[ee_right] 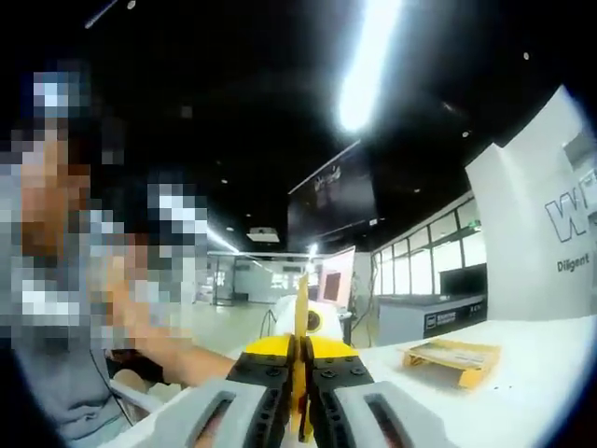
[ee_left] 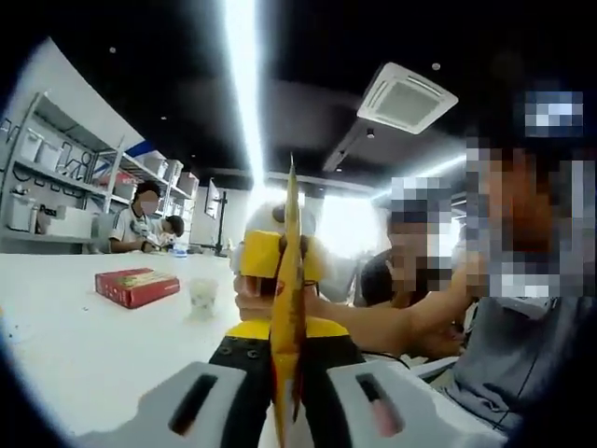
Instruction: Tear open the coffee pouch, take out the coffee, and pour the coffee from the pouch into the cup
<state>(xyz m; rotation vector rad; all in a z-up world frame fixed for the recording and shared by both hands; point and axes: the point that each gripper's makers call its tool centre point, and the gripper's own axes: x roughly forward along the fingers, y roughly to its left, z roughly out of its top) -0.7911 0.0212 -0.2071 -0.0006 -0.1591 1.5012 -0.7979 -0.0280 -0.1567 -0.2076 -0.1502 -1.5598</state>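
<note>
Step in hand: tearing. Coffee pouch (ee_left: 285, 308) held edge-on in mid-air above the white bench (ee_left: 84, 345), pinched between closed jaws of left gripper (ee_left: 285, 392) and right gripper (ee_right: 300, 397). Cup (ee_left: 202, 297) beside the red box (ee_left: 136, 287). Next: pull grippers apart to rip the top.

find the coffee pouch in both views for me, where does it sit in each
Left gripper view: the coffee pouch stands edge-on at bottom center, pinched in the left tool.
Right gripper view: the pouch is a thin yellow strip at bottom center, pinched in the right tool.
Shared landmark: the white table.
</note>
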